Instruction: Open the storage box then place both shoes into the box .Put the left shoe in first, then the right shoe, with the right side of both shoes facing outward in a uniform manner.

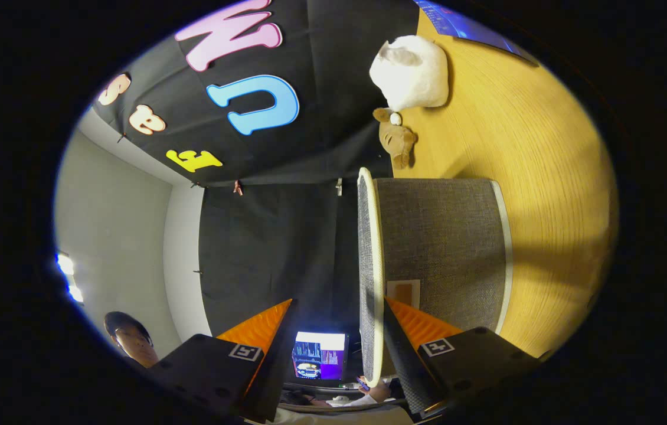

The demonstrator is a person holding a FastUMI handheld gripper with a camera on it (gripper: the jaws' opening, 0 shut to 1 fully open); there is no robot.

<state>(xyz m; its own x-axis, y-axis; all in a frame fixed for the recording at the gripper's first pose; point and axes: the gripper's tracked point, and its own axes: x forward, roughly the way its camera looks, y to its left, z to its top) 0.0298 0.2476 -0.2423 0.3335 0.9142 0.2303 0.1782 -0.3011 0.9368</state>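
The view is rolled sideways, so the wooden table [546, 147] stands to the right. A grey fabric storage box [445, 236] with white trim rests on it just ahead of my fingers. The box's lid [370, 260], edged in white, runs between the fingers, close against one fingertip [395, 310]. The other fingertip [280, 313] is well apart from the lid, over the black cloth. My gripper [338, 301] is open, with a wide gap. I cannot tell whether the lid is lifted off the box.
A white plush toy [410, 71] and a small brown plush toy [397, 139] lie on the table beyond the box. A person [130, 336] sits by the grey wall. A lit screen [320, 354] and a hand [378, 391] are behind the fingers.
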